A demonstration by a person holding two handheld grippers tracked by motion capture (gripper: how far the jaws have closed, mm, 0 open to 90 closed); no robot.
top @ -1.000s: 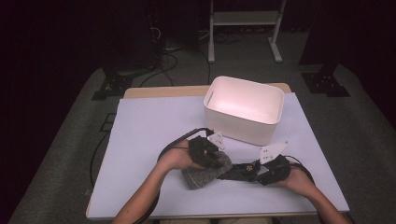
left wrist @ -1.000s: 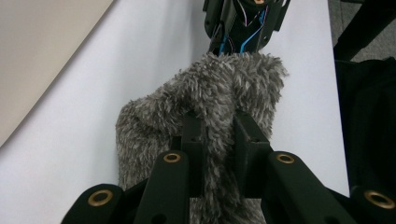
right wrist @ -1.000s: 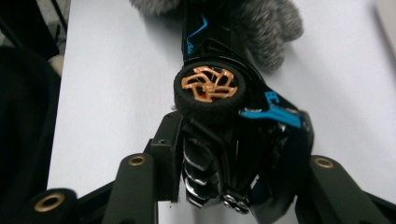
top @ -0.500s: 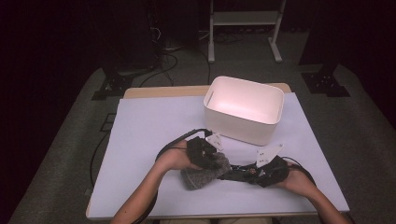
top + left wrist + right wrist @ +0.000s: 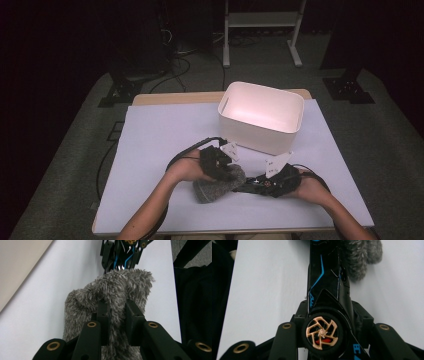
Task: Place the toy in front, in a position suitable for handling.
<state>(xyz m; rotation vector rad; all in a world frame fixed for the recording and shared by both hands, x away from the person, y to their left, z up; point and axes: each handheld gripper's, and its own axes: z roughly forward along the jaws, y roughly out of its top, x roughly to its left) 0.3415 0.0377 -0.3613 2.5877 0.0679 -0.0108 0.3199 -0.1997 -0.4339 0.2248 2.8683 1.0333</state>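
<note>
Two grippers meet low on the white surface [image 5: 150,150], just in front of you. Your left gripper [image 5: 117,312] is clamped on a fuzzy grey cover [image 5: 110,297], its pads pinching a fold of the pile; in the high view that cover [image 5: 216,186] lies on the surface under your left hand [image 5: 187,170]. Your right gripper [image 5: 324,340] holds a black toy car [image 5: 327,285] with blue lines, its jaws on either side of the car's body beside a copper-spoked wheel [image 5: 321,333]; those jaws have just been closing a little with the car between them. The car points toward the cover, and its far end reaches the grey pile, seen at the top of the left gripper view [image 5: 122,252]. In the high view the car [image 5: 255,186] lies level between your two hands, the right hand [image 5: 307,187] well to the right. A white bin [image 5: 260,137] stands behind the grippers, near them, apart from the car and the cover.
</note>
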